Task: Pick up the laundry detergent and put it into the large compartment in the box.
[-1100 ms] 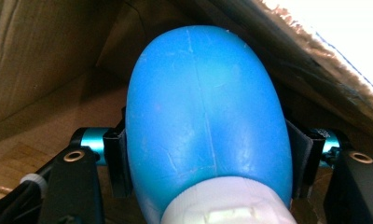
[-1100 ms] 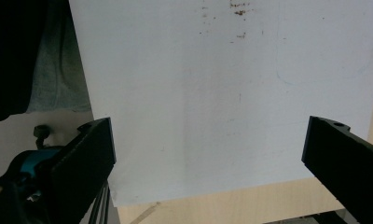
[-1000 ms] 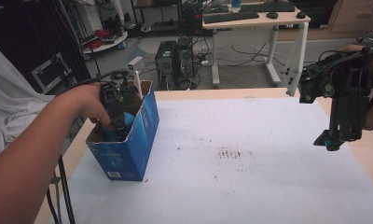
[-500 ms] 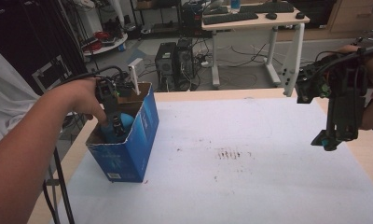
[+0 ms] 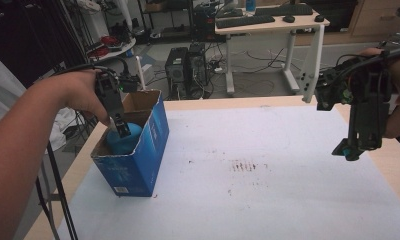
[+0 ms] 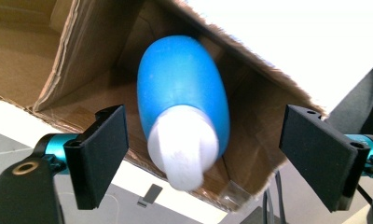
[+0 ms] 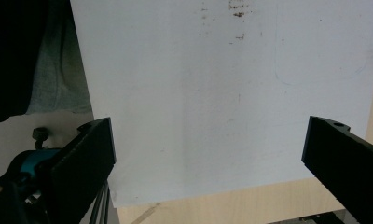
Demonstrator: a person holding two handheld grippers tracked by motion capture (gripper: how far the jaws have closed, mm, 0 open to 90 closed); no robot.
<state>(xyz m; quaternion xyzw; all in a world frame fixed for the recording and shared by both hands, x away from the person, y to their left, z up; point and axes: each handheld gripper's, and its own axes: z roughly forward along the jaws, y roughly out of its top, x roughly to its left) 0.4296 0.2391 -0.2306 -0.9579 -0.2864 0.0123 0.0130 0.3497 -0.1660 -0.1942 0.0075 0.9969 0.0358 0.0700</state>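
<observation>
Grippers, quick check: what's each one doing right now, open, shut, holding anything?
Left gripper: open, jaws wide either side of the blue bottle in the cardboard box, not gripping it.
Right gripper: open, holding nothing, over the white table sheet.

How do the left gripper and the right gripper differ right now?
The left gripper hangs over the blue box, its jaws straddling the blue bottle; the right gripper hangs over the bare white sheet, nothing between its jaws. Both are open.
</observation>
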